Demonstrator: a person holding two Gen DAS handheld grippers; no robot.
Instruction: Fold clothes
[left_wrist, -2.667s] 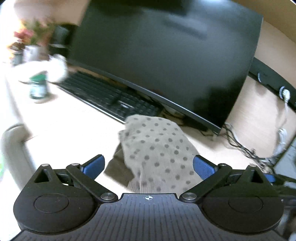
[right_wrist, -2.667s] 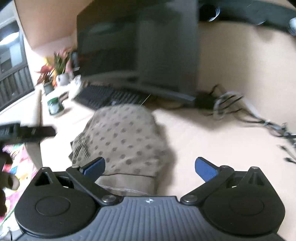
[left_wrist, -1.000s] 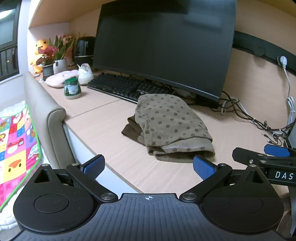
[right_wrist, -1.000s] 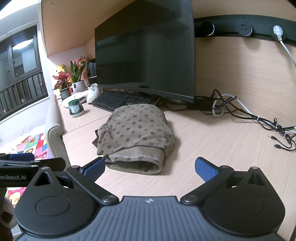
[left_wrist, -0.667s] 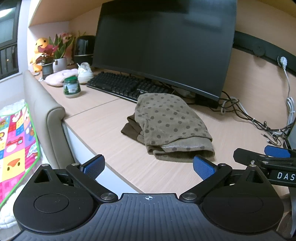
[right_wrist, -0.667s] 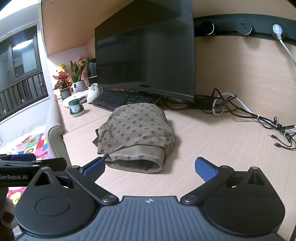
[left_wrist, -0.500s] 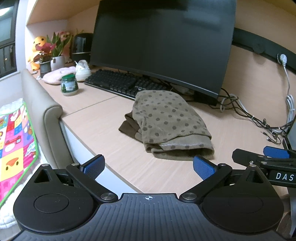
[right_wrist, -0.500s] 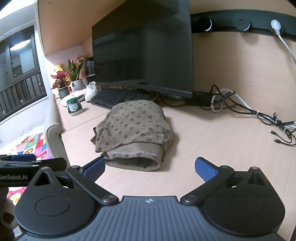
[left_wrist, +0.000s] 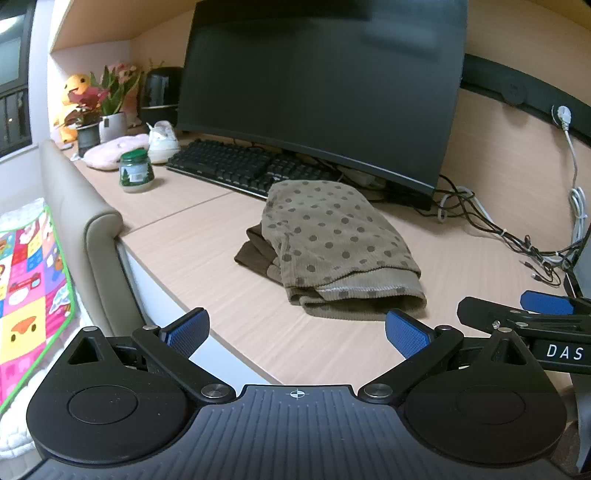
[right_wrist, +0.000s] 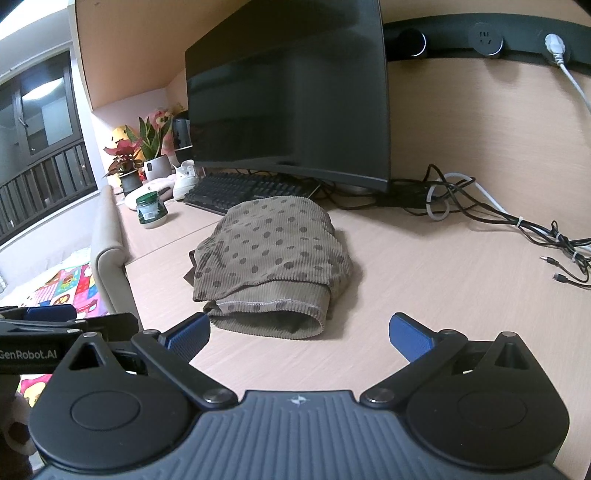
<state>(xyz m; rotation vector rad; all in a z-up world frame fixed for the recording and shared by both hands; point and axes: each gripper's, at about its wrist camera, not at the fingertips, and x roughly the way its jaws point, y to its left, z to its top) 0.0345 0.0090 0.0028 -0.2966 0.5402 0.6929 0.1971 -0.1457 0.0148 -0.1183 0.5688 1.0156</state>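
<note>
A folded olive-brown garment with dark polka dots (left_wrist: 332, 243) (right_wrist: 273, 254) lies in a compact bundle on the light wooden desk (left_wrist: 207, 254), in front of the monitor. A darker brown layer pokes out at its left side. My left gripper (left_wrist: 295, 332) hovers open near the desk's front edge, short of the bundle, with nothing between its blue pads. My right gripper (right_wrist: 299, 334) is also open and empty, just in front of the garment's ribbed hem. Each view catches the other gripper at its side edge.
A large dark monitor (left_wrist: 321, 92) and black keyboard (left_wrist: 240, 166) stand behind the garment. Tangled cables (right_wrist: 517, 225) spread over the right of the desk. A green-lidded jar (left_wrist: 136, 173), a small white shoe, plants and a padded chair arm (left_wrist: 92, 236) are at the left.
Both grippers have pulled back from the garment, which now rests folded on the desk. Over the last second the views have shifted only slightly.
</note>
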